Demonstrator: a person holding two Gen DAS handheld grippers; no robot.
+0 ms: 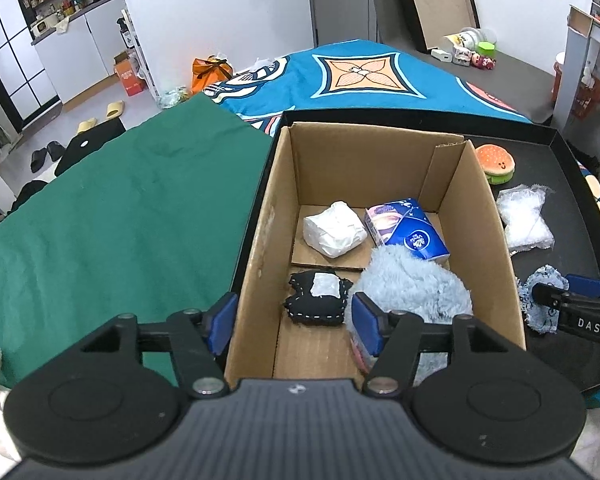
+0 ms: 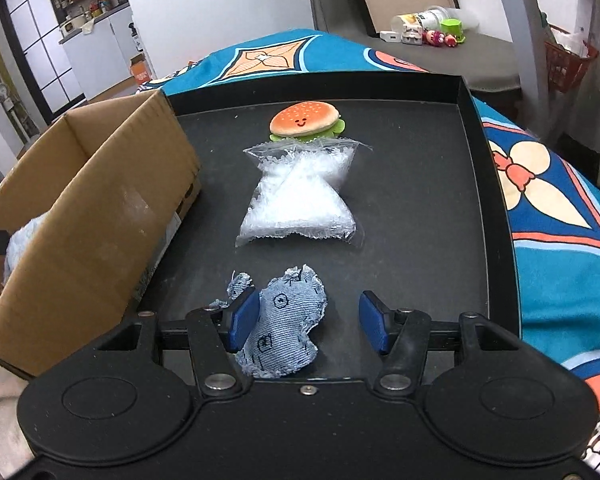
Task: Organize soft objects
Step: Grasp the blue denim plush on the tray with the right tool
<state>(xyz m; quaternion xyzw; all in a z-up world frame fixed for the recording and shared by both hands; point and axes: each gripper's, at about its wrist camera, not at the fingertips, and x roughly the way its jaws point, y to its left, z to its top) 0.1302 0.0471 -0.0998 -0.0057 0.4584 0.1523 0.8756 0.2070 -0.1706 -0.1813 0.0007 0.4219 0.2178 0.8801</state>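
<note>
My left gripper [image 1: 294,324] hangs open over the near end of a cardboard box [image 1: 480,208]. Inside lie a black stitched cushion [image 1: 316,298], a fluffy light-blue plush [image 1: 412,284] by the right finger, a white wrapped bundle [image 1: 334,228] and a blue tissue pack [image 1: 408,228]. My right gripper [image 2: 308,322] stands open low over the black tray [image 2: 420,200]. A small denim pouch [image 2: 284,324] sits between its fingers against the left pad, clear of the right one. Farther along the tray are a clear bag of white filling [image 2: 300,196] and a burger plush [image 2: 306,120].
The box [image 2: 100,200] stands on the tray's left part. A green cloth [image 1: 120,208] covers the surface to the left of the tray and a blue patterned blanket [image 2: 560,240] lies around the tray. Small toys and jars [image 2: 432,32] sit on a far grey table.
</note>
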